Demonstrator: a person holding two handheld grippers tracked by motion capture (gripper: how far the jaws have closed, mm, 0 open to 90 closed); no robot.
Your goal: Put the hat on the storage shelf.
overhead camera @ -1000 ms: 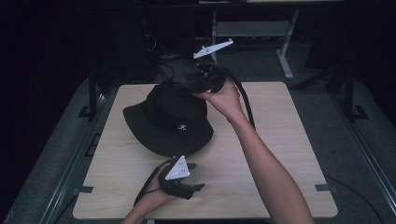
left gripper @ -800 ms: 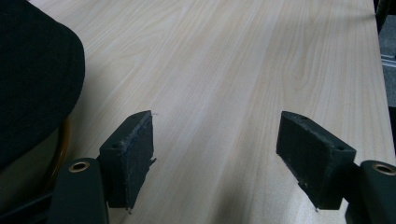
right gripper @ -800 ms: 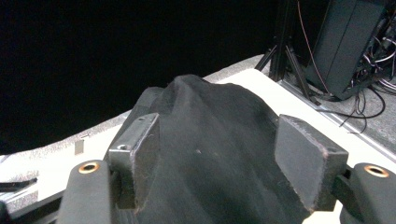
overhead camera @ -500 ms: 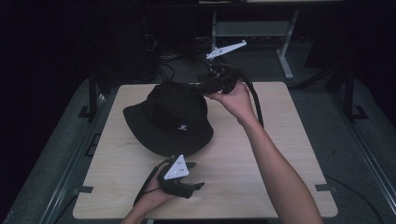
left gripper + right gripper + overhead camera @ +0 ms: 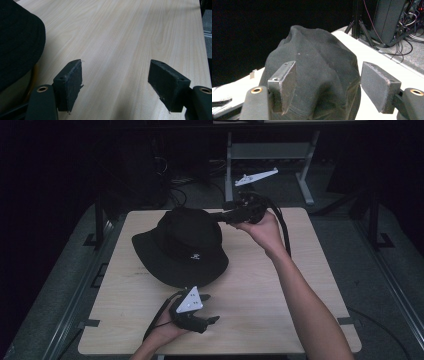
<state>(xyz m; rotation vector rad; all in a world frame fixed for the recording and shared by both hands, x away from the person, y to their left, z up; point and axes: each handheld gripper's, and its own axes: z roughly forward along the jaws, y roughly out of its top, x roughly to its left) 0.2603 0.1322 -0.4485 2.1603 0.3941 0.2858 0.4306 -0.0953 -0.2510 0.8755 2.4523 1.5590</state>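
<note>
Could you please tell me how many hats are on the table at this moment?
1. A single black bucket hat sits on the far left part of the wooden table, just ahead of the right tool. Nothing seems to hide another.

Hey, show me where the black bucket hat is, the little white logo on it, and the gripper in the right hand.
black bucket hat (image 5: 175, 227): high view, top of the crown.
white logo (image 5: 194, 256): high view, front of the crown above the brim.
right gripper (image 5: 223, 215): high view, between its jaw tips beside the crown.
</note>
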